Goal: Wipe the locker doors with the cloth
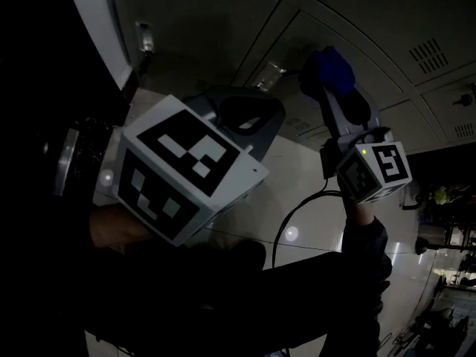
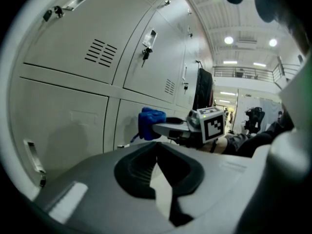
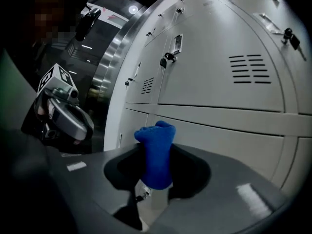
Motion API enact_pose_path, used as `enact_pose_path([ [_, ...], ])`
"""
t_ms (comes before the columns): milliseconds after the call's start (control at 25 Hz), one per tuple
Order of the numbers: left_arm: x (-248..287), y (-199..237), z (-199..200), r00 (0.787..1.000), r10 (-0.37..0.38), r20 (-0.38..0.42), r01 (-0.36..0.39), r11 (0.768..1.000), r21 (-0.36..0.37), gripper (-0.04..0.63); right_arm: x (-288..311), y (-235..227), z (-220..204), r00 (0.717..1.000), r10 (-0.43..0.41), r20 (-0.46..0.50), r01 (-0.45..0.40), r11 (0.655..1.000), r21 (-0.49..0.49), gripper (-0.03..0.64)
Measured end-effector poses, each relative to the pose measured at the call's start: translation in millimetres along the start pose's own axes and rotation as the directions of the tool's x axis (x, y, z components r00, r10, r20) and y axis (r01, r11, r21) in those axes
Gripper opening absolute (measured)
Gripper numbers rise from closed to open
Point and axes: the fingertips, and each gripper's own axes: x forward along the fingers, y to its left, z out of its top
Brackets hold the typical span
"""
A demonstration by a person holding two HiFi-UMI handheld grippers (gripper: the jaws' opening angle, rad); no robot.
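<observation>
Grey locker doors (image 1: 208,21) fill the wall ahead, and also show in the left gripper view (image 2: 73,57) and the right gripper view (image 3: 234,77). My right gripper (image 1: 336,80) is raised at the upper right, shut on a bunched blue cloth (image 1: 327,67). The cloth (image 3: 156,150) sticks up from between its jaws, close to a lower locker door (image 2: 126,116); contact is unclear. From the left gripper's side the cloth (image 2: 150,123) points at that door. My left gripper (image 1: 260,106) hangs lower left, away from the lockers, jaws together and empty (image 2: 157,152).
Keys hang in several locks (image 3: 168,58), and vent slots (image 2: 101,51) and small handles (image 2: 33,155) mark the doors. A steel column (image 3: 112,67) stands beyond the lockers. A black cable (image 1: 297,214) trails from the right gripper over the glossy floor (image 1: 312,229).
</observation>
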Motion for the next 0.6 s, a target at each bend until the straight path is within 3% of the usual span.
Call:
enact_pose_path([
  [280,-2,4,-5,1.000,-0.019,-0.007,0.019,1.000,-0.015,-0.020,48,24,1,0.998,0.058,0.016,-0.058,0.998,-0.002,0.126],
  [600,2,5,-9,0.999,-0.031,-0.011,0.031,0.999,-0.025,-0.020,71,23,1,0.998,0.056,0.008,-0.056,0.998,0.028,0.127],
])
